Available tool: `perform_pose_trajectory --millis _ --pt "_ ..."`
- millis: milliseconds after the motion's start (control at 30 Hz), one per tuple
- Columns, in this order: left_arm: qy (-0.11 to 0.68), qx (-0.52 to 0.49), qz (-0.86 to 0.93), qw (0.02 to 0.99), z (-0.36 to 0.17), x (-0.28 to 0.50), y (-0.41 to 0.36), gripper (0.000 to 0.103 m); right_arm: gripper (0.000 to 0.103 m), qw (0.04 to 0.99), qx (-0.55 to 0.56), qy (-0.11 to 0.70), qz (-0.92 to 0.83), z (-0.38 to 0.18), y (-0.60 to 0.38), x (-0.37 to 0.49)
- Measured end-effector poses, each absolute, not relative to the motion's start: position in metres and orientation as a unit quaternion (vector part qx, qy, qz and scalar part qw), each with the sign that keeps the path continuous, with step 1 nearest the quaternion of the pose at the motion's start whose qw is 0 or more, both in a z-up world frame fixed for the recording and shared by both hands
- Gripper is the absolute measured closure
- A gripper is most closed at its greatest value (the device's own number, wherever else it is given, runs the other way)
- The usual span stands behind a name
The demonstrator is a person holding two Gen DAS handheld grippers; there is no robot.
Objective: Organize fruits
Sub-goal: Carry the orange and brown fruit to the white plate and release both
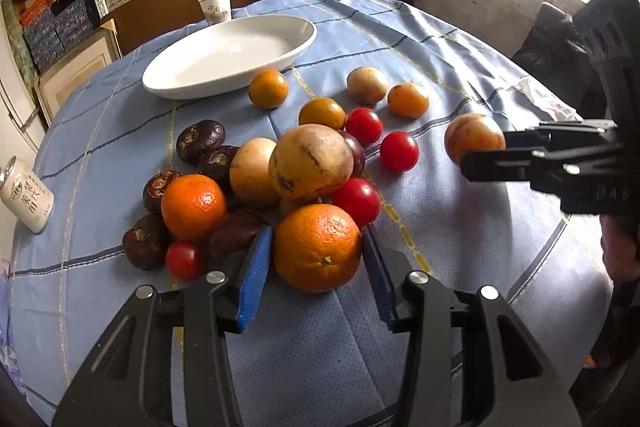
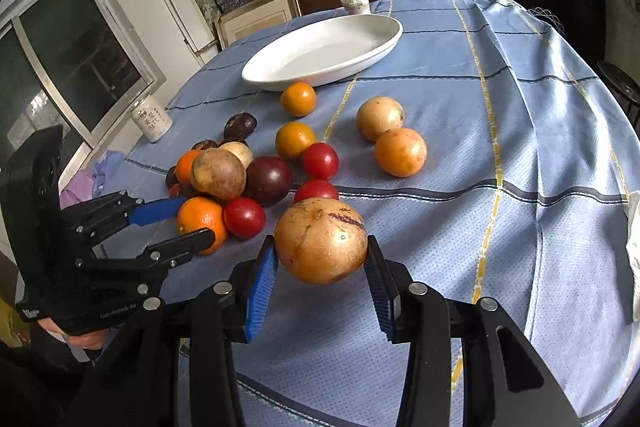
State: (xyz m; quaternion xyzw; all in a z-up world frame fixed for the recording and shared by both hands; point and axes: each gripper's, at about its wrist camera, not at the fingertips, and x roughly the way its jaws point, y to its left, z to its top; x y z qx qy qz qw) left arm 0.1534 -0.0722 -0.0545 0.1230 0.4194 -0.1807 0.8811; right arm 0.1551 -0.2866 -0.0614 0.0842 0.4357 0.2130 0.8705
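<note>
The left gripper (image 1: 316, 251) is closed on an orange (image 1: 317, 247), both blue pads pressing its sides at the near end of the fruit pile on the counter (image 1: 460, 239). The right gripper (image 2: 322, 259) clamps a yellow-brown passion fruit (image 2: 321, 241) between its pads, just right of the pile and nearer the counter's near edge. Crowding the orange are a red tomato (image 1: 356, 200), a large yellow-brown fruit (image 1: 311, 161), a smaller orange (image 1: 193, 207) and dark purple fruits (image 1: 200, 139). The white oval dish (image 1: 230, 57) lies toward the far edge, with a paper cup (image 1: 215, 7) behind it. A can (image 1: 26, 198) stands at the left edge.
</note>
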Motion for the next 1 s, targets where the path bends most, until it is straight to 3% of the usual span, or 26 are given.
perform_pose_trajectory --millis 300,500,767,1000 --pt "0.389 0.081 -0.232 0.888 0.006 0.162 -0.036 0.058 0.059 0.865 0.069 0.435 0.241 -0.027 -0.283 0.182" --pt "0.384 0.062 -0.18 0.904 0.041 0.258 -0.011 0.058 0.059 0.88 0.066 0.395 0.255 0.007 -0.259 0.262" --pt "0.441 0.027 -0.133 0.887 0.004 0.399 -0.011 0.059 0.059 0.867 0.041 0.445 0.22 -0.025 -0.211 0.382" --pt "0.473 0.032 -0.124 0.872 -0.029 0.432 -0.019 0.058 0.059 0.853 0.033 0.483 0.197 -0.057 -0.201 0.411"
